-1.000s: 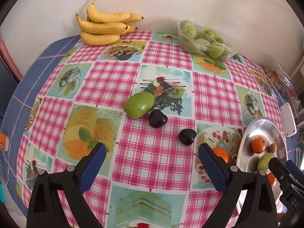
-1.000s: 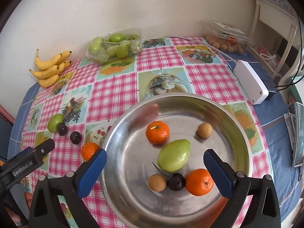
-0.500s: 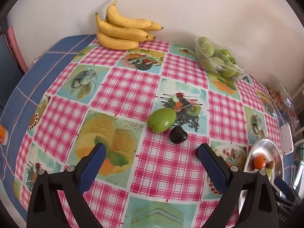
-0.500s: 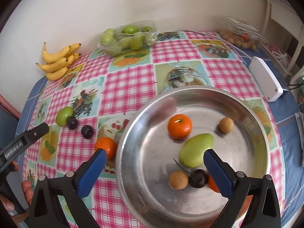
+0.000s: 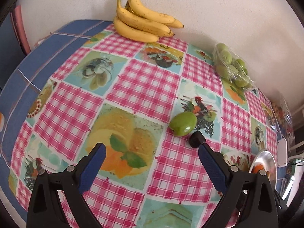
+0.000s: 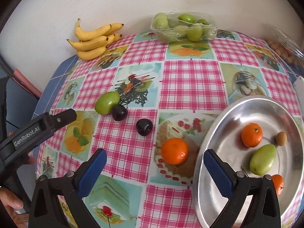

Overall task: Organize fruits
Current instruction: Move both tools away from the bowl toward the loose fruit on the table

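Green fruit (image 5: pixel 183 123): lying right of centre on the worktop (image 5: pixel 144 87), touching a dark plum (image 5: pixel 195 139); I am judging it firm, smooth, light, best pinched across its middle.
Left gripper (image 5: pixel 152 158): hanging wide, empty.
Right gripper (image 6: pixel 154 168): gaping, empty, nearing the loose orange (image 6: pixel 174 151).
Change: both views are swinging left; the metal bowl (image 6: pixel 214 133) is sliding rightward.

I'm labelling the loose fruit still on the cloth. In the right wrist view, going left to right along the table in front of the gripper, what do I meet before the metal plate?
Green fruit → dark plum touching it → second dark plum → orange → metal plate.
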`<state>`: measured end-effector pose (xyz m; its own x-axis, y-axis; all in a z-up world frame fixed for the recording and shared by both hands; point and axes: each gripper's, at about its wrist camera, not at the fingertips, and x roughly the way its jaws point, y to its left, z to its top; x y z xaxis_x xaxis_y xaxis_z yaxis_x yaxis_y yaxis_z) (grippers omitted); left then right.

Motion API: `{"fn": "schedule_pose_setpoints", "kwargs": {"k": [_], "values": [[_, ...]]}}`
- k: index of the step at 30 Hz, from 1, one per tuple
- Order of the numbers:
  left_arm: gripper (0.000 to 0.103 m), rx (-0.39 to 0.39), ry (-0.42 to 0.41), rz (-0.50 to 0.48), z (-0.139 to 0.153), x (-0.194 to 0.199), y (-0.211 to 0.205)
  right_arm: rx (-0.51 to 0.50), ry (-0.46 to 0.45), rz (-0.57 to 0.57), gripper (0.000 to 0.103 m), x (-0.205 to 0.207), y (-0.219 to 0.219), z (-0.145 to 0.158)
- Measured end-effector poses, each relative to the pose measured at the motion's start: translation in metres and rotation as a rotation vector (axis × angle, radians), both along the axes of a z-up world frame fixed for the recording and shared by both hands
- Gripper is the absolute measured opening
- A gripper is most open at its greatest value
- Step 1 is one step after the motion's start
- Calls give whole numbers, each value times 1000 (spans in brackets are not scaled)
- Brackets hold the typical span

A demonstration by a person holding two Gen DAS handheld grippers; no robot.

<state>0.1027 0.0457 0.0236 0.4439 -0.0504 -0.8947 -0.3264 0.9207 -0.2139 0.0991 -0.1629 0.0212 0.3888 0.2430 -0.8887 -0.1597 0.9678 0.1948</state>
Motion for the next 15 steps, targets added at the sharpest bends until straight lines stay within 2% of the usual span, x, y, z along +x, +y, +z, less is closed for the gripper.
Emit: {"fn": "schedule_pose_setpoints", "kwargs": {"k": [2, 4, 6, 15], "values": [[98, -25, 26, -11, -4, 1, -2, -24, 3, 7, 102, 3, 3, -2], [98, -46, 45, -19, -7, 2, -3, -37, 9, 9, 97, 5, 5, -5], [98, -59, 59, -28, -10, 3, -5, -52, 19, 4, 78, 7, 5, -8], [98, -64, 83, -40, -14, 7, -8, -149, 34, -31, 52, 12, 2, -18]]}}
